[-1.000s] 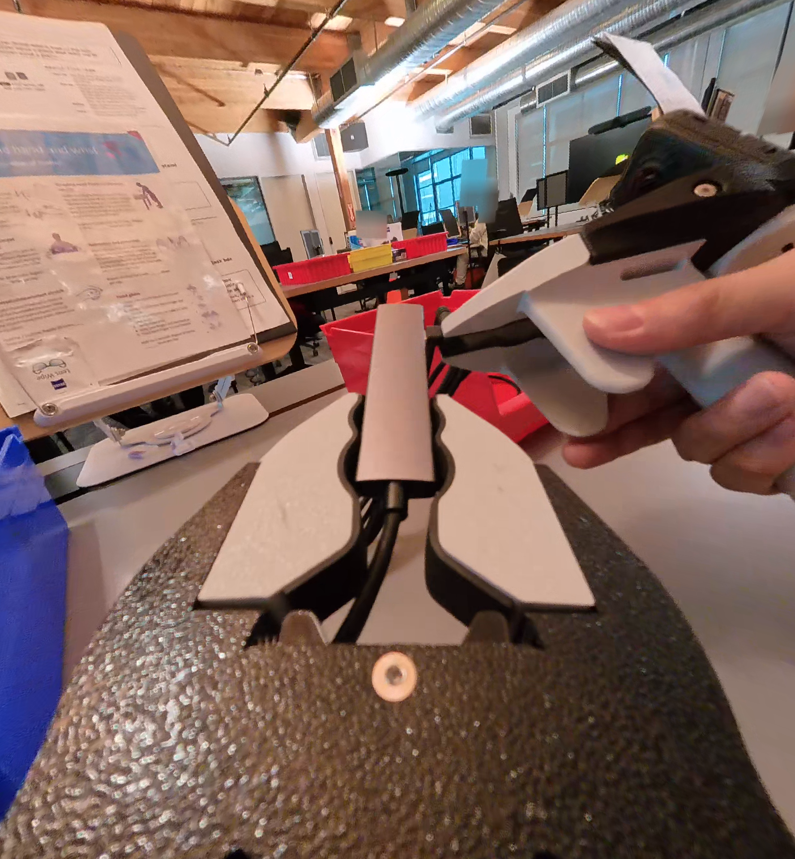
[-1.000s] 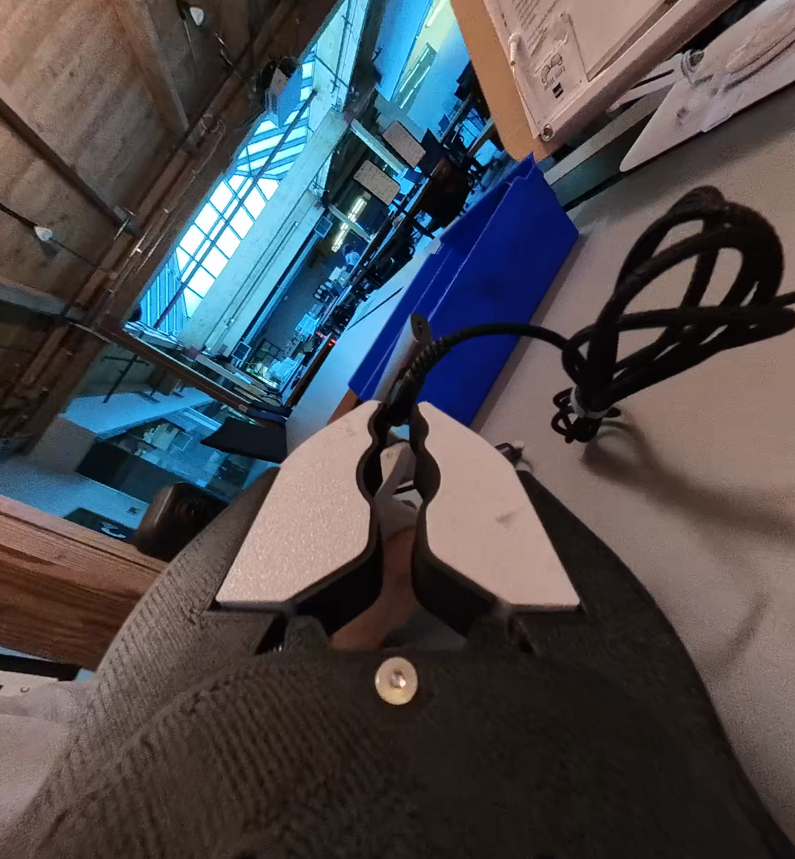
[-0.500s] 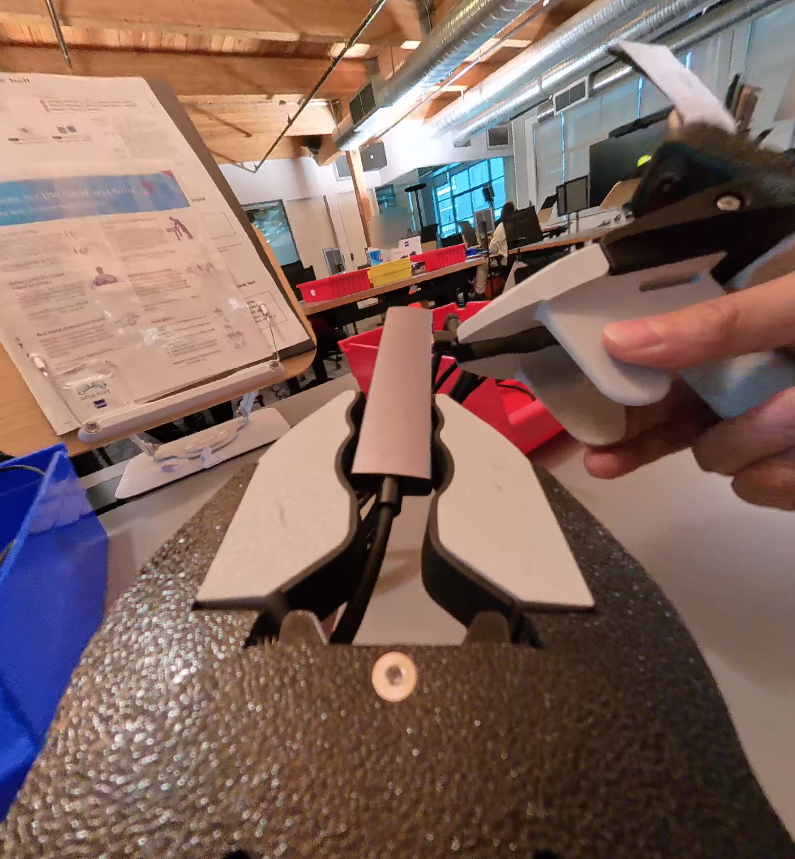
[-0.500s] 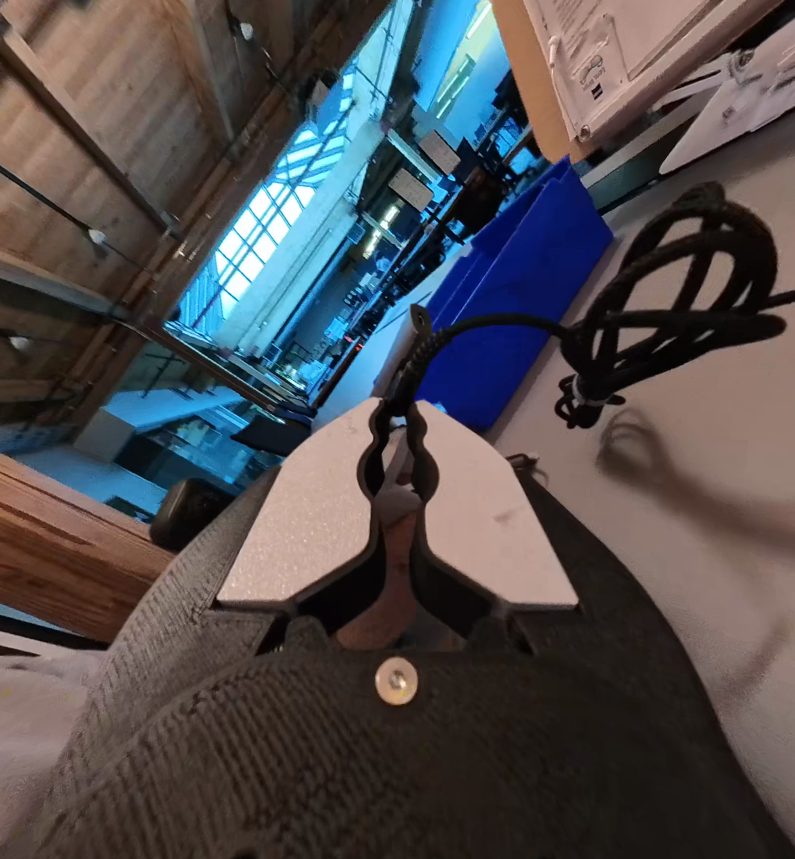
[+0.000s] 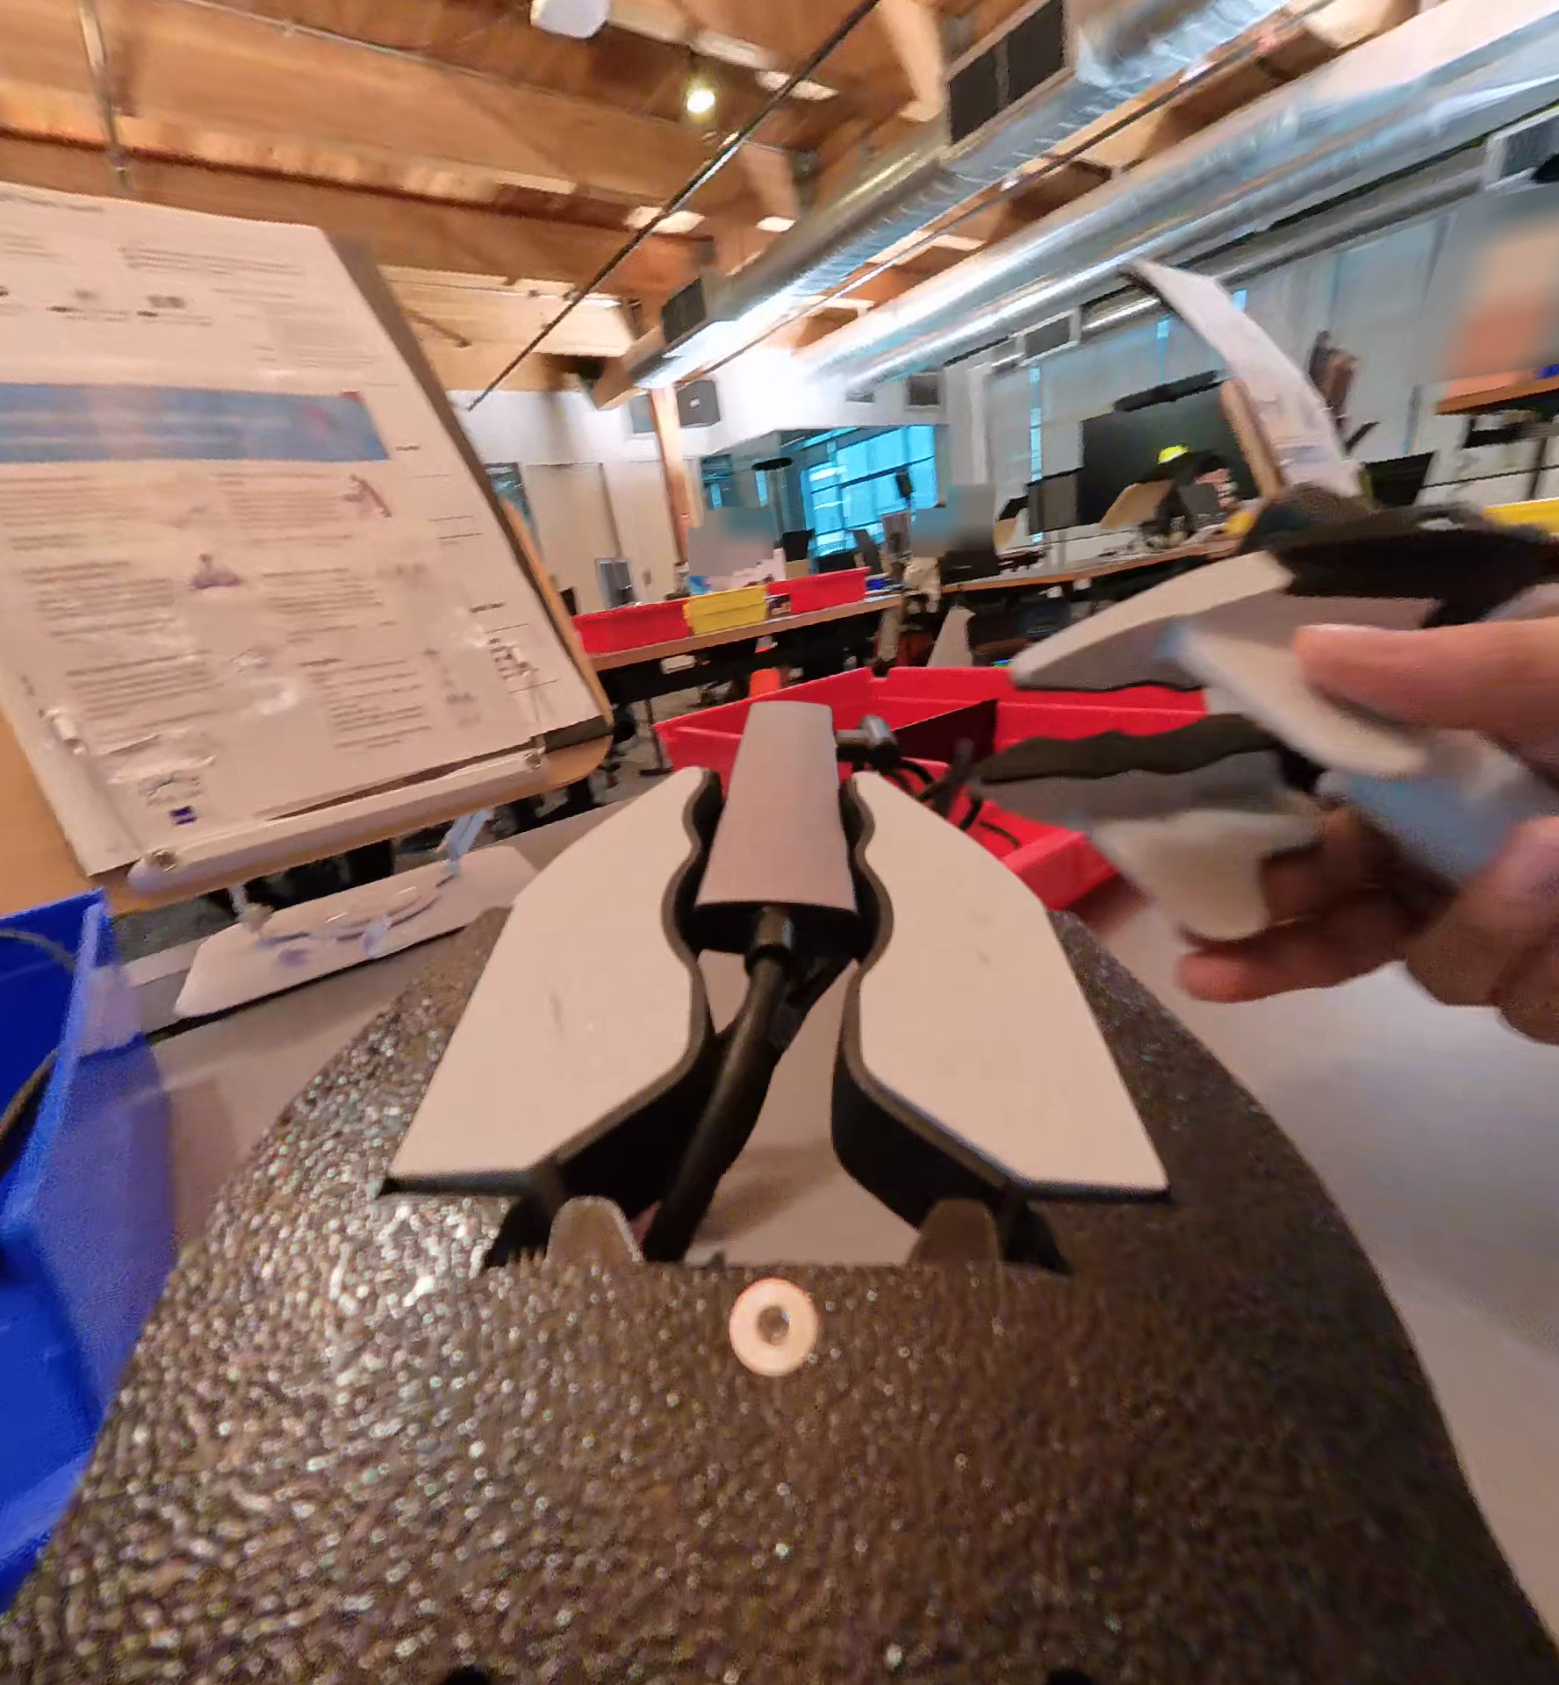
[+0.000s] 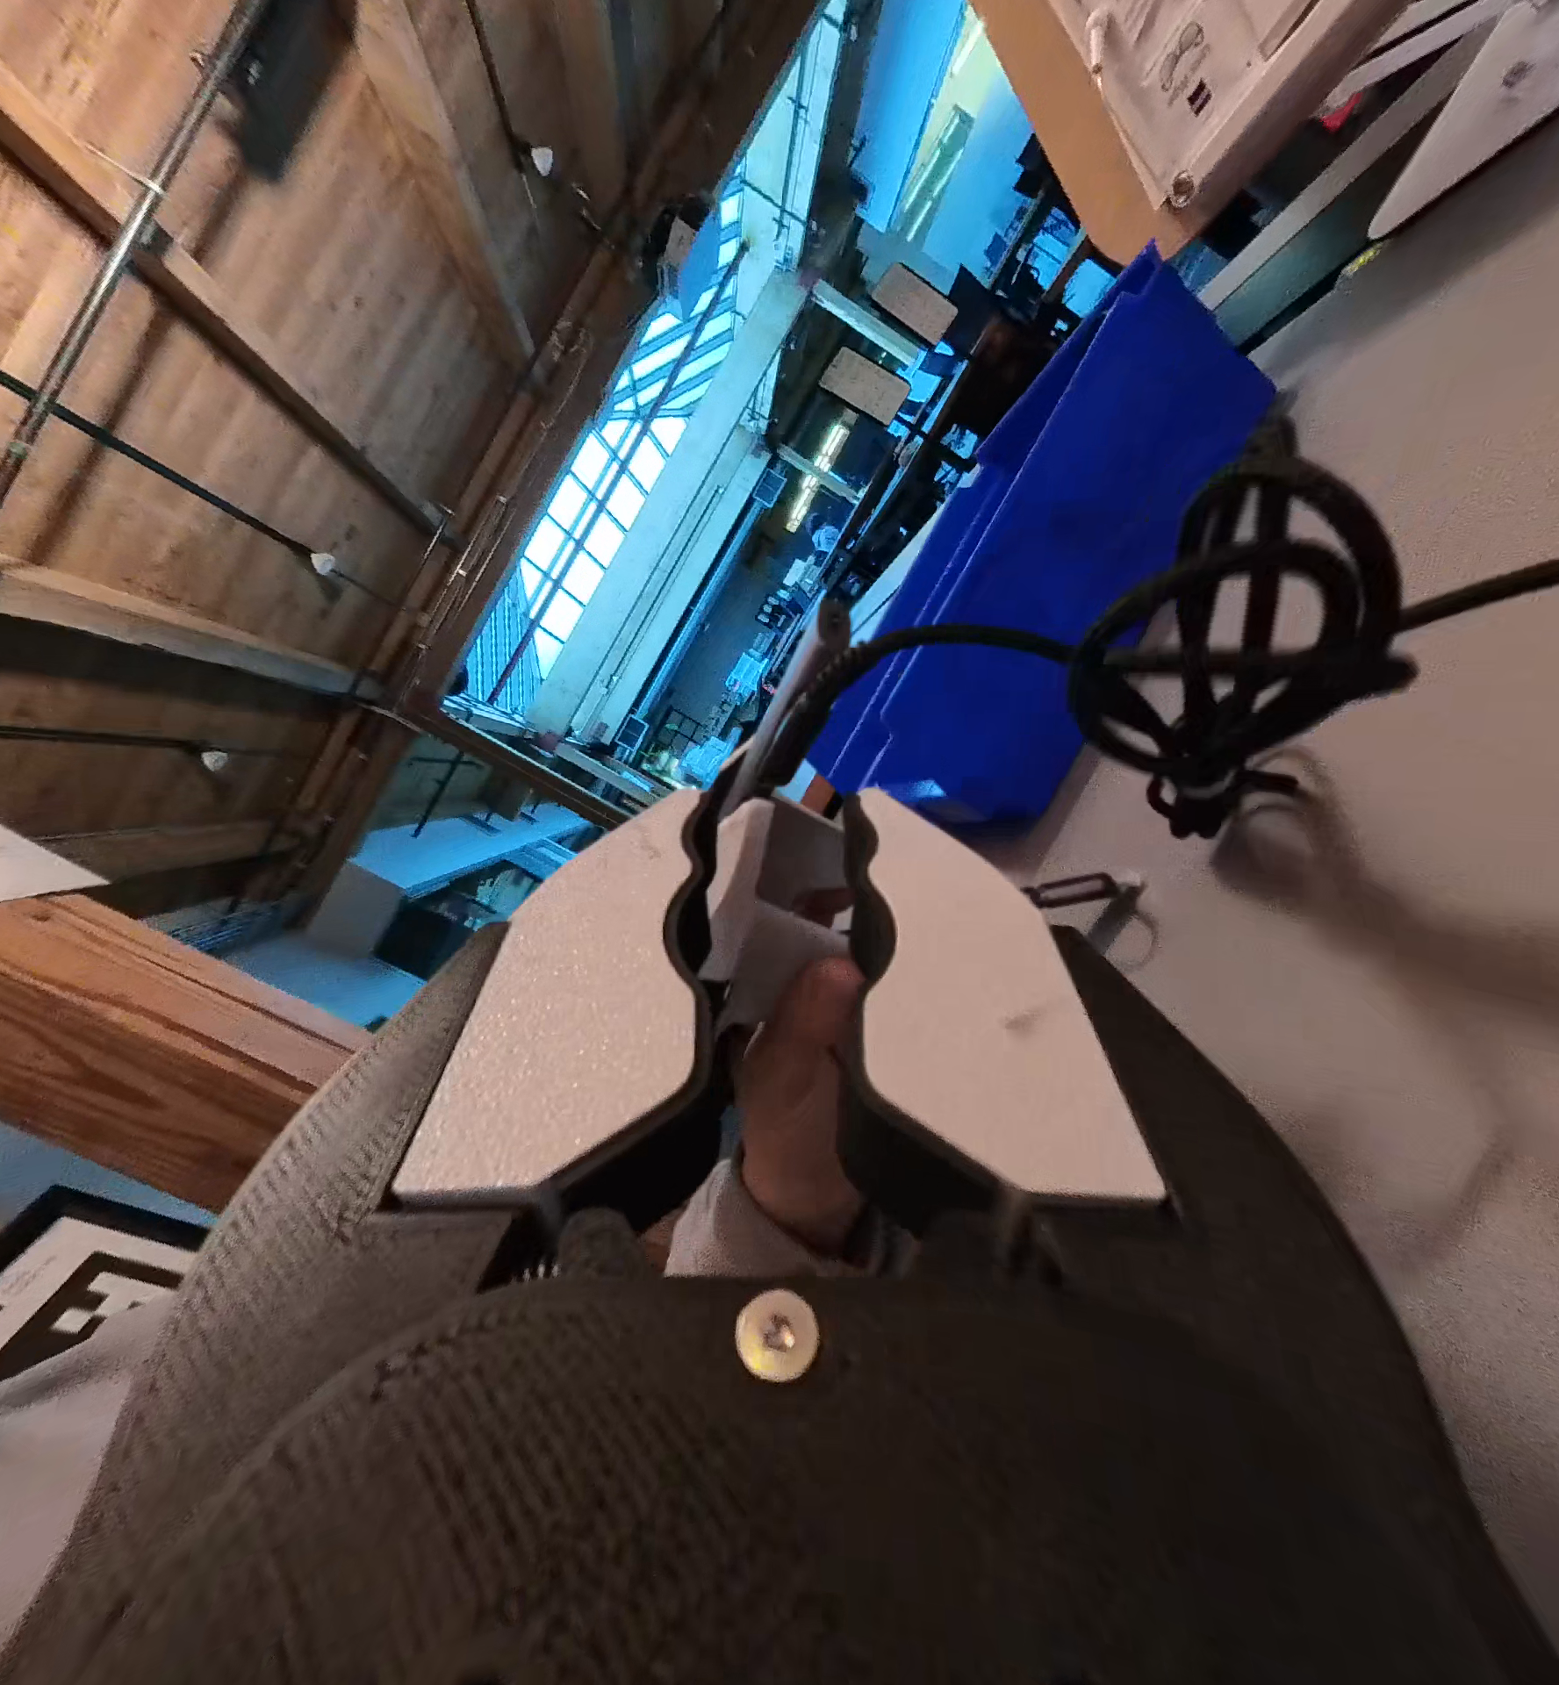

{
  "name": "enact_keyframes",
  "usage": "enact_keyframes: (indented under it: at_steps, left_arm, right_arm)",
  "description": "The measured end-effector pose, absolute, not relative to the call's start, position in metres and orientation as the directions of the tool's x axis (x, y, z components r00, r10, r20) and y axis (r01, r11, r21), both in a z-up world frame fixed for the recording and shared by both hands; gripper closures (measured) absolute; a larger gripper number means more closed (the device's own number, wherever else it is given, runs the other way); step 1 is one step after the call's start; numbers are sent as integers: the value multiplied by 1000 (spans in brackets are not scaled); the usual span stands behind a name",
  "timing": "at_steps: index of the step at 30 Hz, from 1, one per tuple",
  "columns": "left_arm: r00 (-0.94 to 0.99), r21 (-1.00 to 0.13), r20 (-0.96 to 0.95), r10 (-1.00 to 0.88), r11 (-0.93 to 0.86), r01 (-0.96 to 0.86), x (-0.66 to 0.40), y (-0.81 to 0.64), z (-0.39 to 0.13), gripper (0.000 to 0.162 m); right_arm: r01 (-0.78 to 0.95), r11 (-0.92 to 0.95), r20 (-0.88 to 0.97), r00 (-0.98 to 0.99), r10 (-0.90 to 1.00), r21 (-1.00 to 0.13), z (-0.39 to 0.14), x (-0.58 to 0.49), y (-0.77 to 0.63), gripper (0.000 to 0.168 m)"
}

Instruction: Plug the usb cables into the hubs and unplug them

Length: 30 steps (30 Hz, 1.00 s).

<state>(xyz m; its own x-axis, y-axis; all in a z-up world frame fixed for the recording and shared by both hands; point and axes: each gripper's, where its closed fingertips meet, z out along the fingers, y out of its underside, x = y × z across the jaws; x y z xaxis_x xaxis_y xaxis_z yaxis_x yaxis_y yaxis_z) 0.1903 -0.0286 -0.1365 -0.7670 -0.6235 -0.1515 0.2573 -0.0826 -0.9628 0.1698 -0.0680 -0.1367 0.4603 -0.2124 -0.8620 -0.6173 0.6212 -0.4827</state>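
My left gripper (image 5: 780, 780) is shut on a slim grey USB hub (image 5: 780, 811) and holds it up above the table. The hub's own black lead (image 5: 739, 1049) runs back between the fingers. A black USB plug (image 5: 867, 729) sticks out of the hub's right side. My right gripper (image 5: 1004, 725) is open just to the right of that plug and apart from it. In the right wrist view my right gripper (image 6: 771, 807) is open, with the hub (image 6: 803, 675) edge-on beyond it. The plugged black cable runs to a tied coil (image 6: 1241, 638) on the table.
A blue bin (image 5: 19, 1140) stands at the left and also shows in the right wrist view (image 6: 1031, 584). A red bin (image 5: 1059, 857) sits behind the hub. A tilted document stand (image 5: 210, 565) is at the back left. The grey table (image 5: 1396, 1185) extends right. The gap from one gripper's tips to the other's is roughly 5 centimeters.
My right gripper was shut on the USB plug at the hub; it has opened, let go and drawn back to the right. The plug stays in the hub. My left gripper still holds the hub.
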Motion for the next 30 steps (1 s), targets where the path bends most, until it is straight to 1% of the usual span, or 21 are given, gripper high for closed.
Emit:
enact_keyframes:
  at_steps: [2, 4, 6, 9, 10, 13, 15, 19, 23, 24, 26, 28, 29, 30]
  left_arm:
    - [-768, -959, -175, -616, -68, 273, 187, -31, -137, 137]
    - [-761, -959, -201, -617, -36, 283, 188, -33, -140, 137]
    - [-767, -959, -190, -613, -51, 278, 187, -32, -139, 136]
    - [-764, -959, -181, -619, -61, 277, 189, -29, -138, 137]
    - [-764, -958, -184, -619, -60, 280, 189, -29, -138, 137]
    - [-741, -952, -238, -628, 1, 305, 191, -29, -143, 136]
    - [-694, -941, -285, -661, 54, 335, 192, -27, -143, 136]
    - [-680, -944, -267, -683, 44, 327, 190, -26, -140, 136]
    - [-685, -952, -242, -687, 31, 306, 189, -30, -141, 136]
    - [-687, -952, -232, -688, 17, 305, 188, -31, -140, 136]
    - [-668, -937, -271, -693, 32, 347, 186, -31, -137, 136]
    - [-669, -934, -285, -687, 41, 356, 184, -32, -137, 136]
    - [-668, -933, -290, -685, 48, 356, 184, -33, -138, 136]
    - [-670, -935, -289, -683, 52, 350, 183, -35, -139, 136]
  right_arm:
    - [-635, 634, -879, 446, -166, -442, -137, 177, -60, 141]
    - [-655, 647, -897, 428, -110, -391, -136, 183, -54, 145]
    - [-639, 648, -891, 430, -146, -414, -139, 189, -52, 157]
    - [-648, 653, -898, 425, -116, -392, -138, 192, -49, 158]
    - [-649, 645, -894, 430, -125, -402, -138, 192, -48, 158]
    - [-632, 623, -873, 450, -191, -462, -137, 189, -50, 159]
    - [-606, 589, -837, 477, -269, -535, -136, 188, -48, 158]
    - [-527, 466, -703, 538, -465, -711, -134, 187, -49, 156]
    - [-519, 405, -657, 550, -516, -753, -136, 186, -53, 156]
    - [-536, 432, -688, 550, -473, -726, -133, 185, -53, 157]
    - [-598, 526, -792, 521, -317, -604, -130, 182, -54, 158]
    - [-630, 591, -846, 498, -191, -504, -130, 180, -55, 159]
    - [-634, 609, -857, 489, -164, -478, -132, 179, -56, 159]
    - [-621, 604, -848, 494, -194, -500, -134, 179, -57, 159]
